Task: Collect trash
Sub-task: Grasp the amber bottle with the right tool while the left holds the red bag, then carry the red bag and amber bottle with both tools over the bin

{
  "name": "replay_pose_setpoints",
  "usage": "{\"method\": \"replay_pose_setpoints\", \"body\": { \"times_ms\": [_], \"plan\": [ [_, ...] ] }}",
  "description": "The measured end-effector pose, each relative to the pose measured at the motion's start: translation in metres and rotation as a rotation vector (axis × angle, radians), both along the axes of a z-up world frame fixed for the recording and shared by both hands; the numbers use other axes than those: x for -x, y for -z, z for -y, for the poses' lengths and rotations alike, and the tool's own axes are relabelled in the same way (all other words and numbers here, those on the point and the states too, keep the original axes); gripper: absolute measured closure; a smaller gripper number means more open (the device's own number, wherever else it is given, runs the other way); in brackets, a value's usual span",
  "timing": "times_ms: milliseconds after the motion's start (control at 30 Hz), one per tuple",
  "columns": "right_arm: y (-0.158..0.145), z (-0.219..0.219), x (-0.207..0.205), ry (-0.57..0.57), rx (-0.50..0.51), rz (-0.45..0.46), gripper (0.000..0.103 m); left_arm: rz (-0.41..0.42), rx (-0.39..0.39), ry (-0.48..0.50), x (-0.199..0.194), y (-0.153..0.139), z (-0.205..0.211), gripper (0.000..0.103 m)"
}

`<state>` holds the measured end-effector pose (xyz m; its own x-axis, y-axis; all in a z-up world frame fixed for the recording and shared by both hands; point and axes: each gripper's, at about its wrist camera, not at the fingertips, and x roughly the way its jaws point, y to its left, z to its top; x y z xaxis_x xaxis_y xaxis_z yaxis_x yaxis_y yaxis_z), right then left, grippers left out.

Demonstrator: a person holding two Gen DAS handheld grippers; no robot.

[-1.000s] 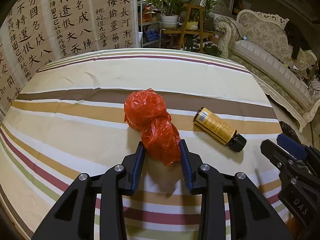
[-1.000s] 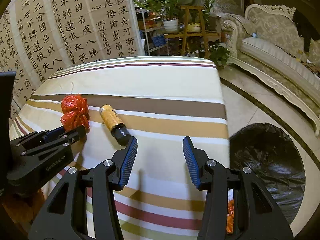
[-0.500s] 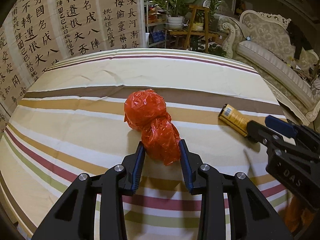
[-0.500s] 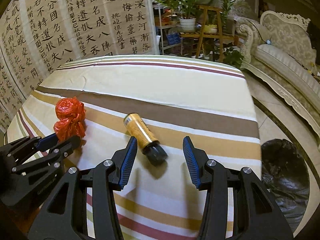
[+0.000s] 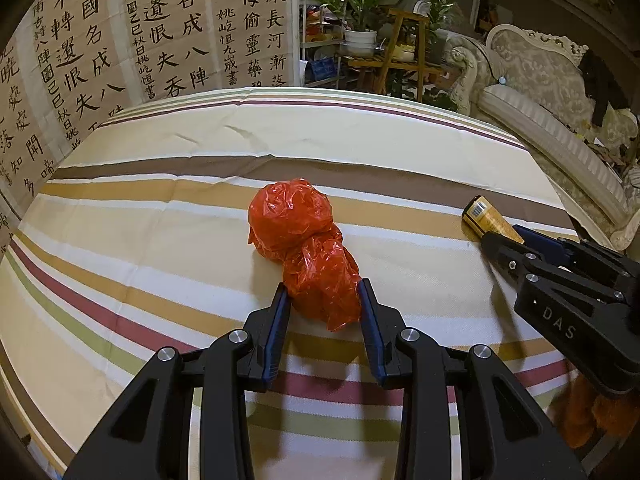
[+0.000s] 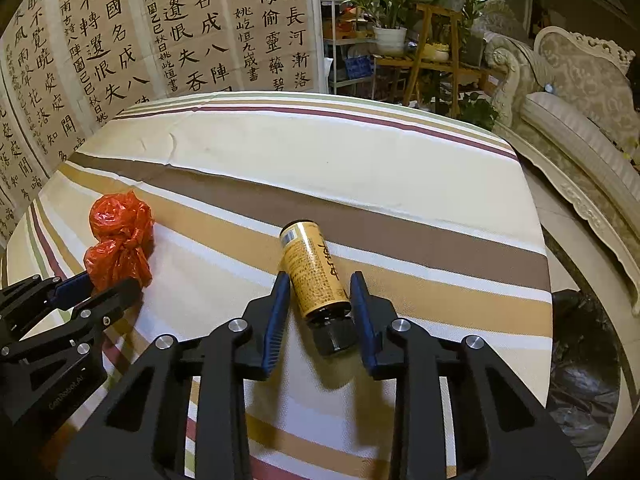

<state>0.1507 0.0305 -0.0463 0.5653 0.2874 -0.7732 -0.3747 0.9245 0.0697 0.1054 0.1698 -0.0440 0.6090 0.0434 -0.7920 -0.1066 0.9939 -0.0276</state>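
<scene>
A crumpled red plastic bag lies on the striped tablecloth. My left gripper has its fingers on both sides of the bag's near end, touching it. A yellow bottle with a black cap lies on its side to the right. My right gripper is open around it, jaws on either side of its lower body and cap, with small gaps. The bag also shows in the right wrist view, and the bottle in the left wrist view.
A black-lined trash bin stands on the floor right of the table. A sofa is beyond it. A calligraphy screen stands behind the table, with plants and a wooden stand further back.
My right gripper has moved left and forward over the table until its open jaws straddle the yellow bottle. My left gripper has stayed at the red bag.
</scene>
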Motion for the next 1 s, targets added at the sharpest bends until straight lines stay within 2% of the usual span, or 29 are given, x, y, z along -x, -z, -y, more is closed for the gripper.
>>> {"method": "replay_pose_setpoints", "body": {
  "times_ms": [133, 467, 1000],
  "plan": [
    [0.0, -0.001, 0.003, 0.003, 0.003, 0.002, 0.078, -0.003, 0.003, 0.005, 0.001, 0.0, 0.001, 0.068],
    [-0.001, 0.006, 0.02, 0.01, 0.002, 0.005, 0.079, -0.003, 0.007, 0.028, 0.014, -0.001, 0.009, 0.068],
    [-0.01, 0.046, 0.084, 0.07, -0.044, 0.018, 0.079, 0.036, -0.01, 0.094, 0.049, -0.008, 0.044, 0.068]
  ]
}}
